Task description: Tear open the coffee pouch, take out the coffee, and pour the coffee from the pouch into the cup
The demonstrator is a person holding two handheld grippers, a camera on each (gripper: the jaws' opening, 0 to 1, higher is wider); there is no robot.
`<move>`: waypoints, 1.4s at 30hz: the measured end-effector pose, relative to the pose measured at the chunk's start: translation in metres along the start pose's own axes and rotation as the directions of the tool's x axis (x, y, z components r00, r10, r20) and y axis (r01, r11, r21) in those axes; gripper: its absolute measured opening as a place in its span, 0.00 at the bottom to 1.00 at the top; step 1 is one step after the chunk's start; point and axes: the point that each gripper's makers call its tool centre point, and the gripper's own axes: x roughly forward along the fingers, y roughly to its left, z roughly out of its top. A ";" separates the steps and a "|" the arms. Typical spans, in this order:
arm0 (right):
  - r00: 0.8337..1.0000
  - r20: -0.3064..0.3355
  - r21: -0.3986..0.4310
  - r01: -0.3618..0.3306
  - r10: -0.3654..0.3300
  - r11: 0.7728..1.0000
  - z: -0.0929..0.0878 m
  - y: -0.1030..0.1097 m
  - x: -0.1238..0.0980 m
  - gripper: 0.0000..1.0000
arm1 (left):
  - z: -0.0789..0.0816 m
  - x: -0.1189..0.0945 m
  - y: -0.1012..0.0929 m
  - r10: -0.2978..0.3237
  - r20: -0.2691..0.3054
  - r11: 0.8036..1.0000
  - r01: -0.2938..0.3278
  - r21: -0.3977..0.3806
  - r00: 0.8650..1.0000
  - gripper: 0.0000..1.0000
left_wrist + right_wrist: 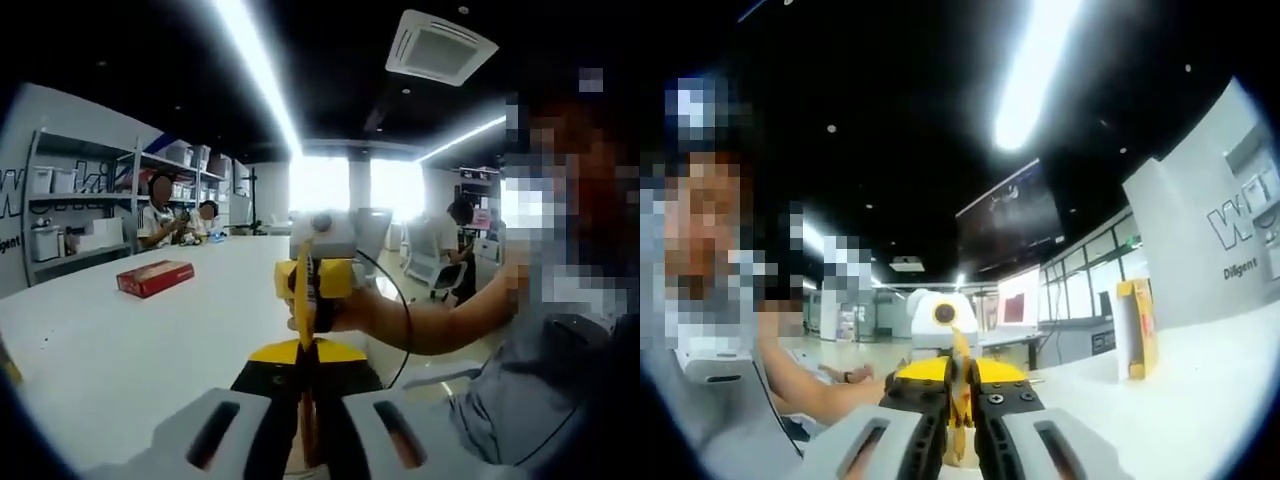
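Both grippers facing each other above white table (120,350), pinching yellow pouch (304,300) edge-on between them: left gripper (305,420) clamping one end, right gripper (960,420) the other. Tearing seemingly just starting. Coffee, pouring still ahead.

A yellow pouch (305,300) sits between grey-white jaws; a red box (154,277) lies on the white desk (100,350); yellow carton (1137,329).
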 end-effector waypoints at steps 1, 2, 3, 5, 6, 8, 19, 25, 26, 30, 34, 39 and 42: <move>1.000 0.000 0.003 0.001 -0.001 1.000 0.000 0.000 0.000 0.08 | 0.000 0.000 0.000 -0.001 -0.001 1.000 0.001 -0.002 1.000 0.09; 1.000 0.004 0.013 -0.001 0.001 1.000 0.000 -0.001 -0.001 0.08 | 0.001 0.000 -0.001 -0.009 0.003 1.000 0.009 -0.008 1.000 0.09; 1.000 0.007 0.017 -0.001 0.001 1.000 0.000 -0.001 -0.001 0.08 | 0.002 0.001 -0.001 -0.006 0.006 1.000 0.006 -0.007 1.000 0.09; 1.000 0.005 0.016 0.001 -0.001 1.000 0.000 -0.001 0.000 0.08 | 0.003 0.001 0.001 0.000 0.006 1.000 0.000 0.009 1.000 0.08; 1.000 0.004 0.016 0.001 -0.001 1.000 0.000 -0.002 0.000 0.08 | 0.003 0.001 0.001 0.003 0.004 1.000 -0.003 0.012 1.000 0.08; 1.000 0.005 0.018 -0.002 0.002 1.000 0.000 -0.001 0.000 0.08 | 0.003 0.001 0.001 0.000 0.003 1.000 0.000 0.005 1.000 0.06; 1.000 0.011 -0.009 -0.005 0.005 1.000 0.000 0.001 0.002 0.09 | 0.004 0.000 0.000 0.000 0.007 1.000 0.001 -0.021 1.000 0.03; 1.000 0.006 -0.004 -0.002 0.002 1.000 0.000 0.001 0.001 0.08 | 0.004 0.002 0.001 0.000 0.009 1.000 0.000 -0.008 1.000 0.07; 1.000 0.005 -0.004 -0.002 0.002 1.000 0.000 0.002 0.001 0.08 | 0.004 0.002 0.001 -0.001 0.006 1.000 0.001 -0.010 1.000 0.08; 1.000 0.003 -0.007 -0.003 0.003 1.000 0.000 0.003 0.002 0.08 | 0.007 0.002 0.000 -0.004 0.017 1.000 0.004 -0.019 1.000 0.11; 1.000 0.002 -0.005 -0.008 0.008 1.000 -0.001 0.005 0.003 0.08 | 0.009 0.002 0.000 -0.005 0.018 1.000 0.006 -0.020 1.000 0.06; 1.000 -0.002 -0.003 -0.008 0.008 1.000 -0.002 0.005 0.003 0.09 | 0.007 0.001 -0.002 0.003 0.011 1.000 -0.003 -0.005 1.000 0.03; 1.000 0.007 -0.018 -0.005 0.005 1.000 0.000 0.005 0.003 0.10 | 0.008 0.001 -0.001 0.010 0.014 1.000 -0.010 0.002 1.000 0.02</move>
